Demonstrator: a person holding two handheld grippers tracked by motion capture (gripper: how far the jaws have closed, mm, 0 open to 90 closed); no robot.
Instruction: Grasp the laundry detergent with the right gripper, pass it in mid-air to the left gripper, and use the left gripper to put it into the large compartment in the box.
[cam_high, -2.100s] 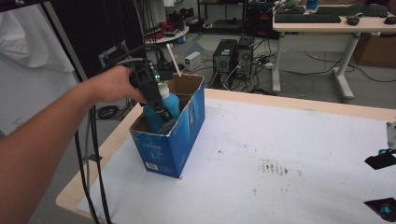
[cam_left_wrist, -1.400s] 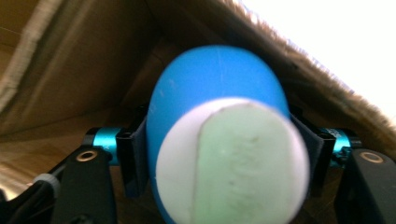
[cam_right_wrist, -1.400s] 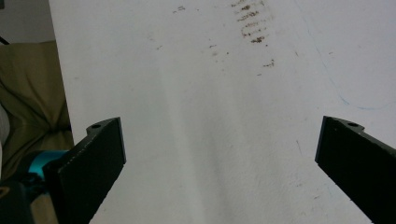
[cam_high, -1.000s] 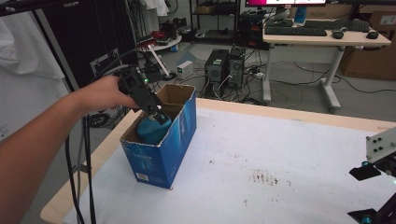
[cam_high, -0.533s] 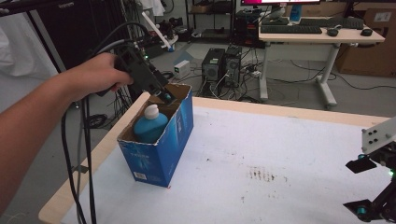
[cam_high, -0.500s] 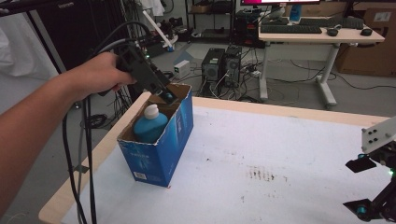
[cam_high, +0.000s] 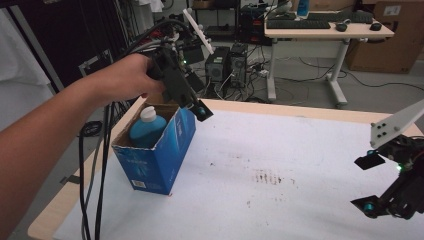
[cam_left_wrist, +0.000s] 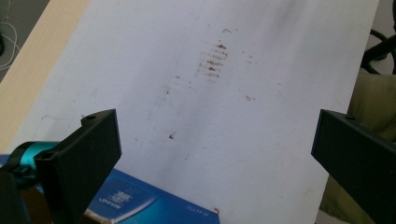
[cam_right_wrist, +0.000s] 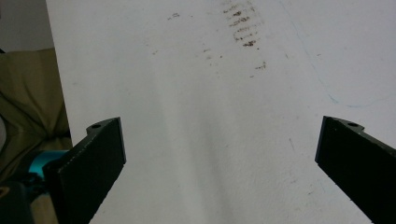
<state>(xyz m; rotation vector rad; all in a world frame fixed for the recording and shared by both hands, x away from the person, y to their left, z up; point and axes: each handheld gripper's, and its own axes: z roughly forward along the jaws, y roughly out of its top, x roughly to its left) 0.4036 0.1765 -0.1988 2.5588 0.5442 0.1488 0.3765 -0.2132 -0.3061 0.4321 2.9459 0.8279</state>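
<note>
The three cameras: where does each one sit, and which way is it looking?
High view: above the person's side, looking forward and down on the table; forearm, left gripper over the blue box, right gripper.
Left gripper view: rides that gripper, facing the white cover past its open jaws and the box edge.
Right gripper view: same, open jaws over bare cover.
All share the brown stain.

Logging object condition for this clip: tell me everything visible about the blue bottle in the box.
The blue bottle has a white cap and a rounded, smooth plastic-looking body. It stands in the open blue cardboard box near the table's left edge, cap tipped toward the box's far end, its lower part hidden by the box walls. Nothing grips it: the left gripper is above the box's far right corner, jaws wide and empty, having just opened.
</note>
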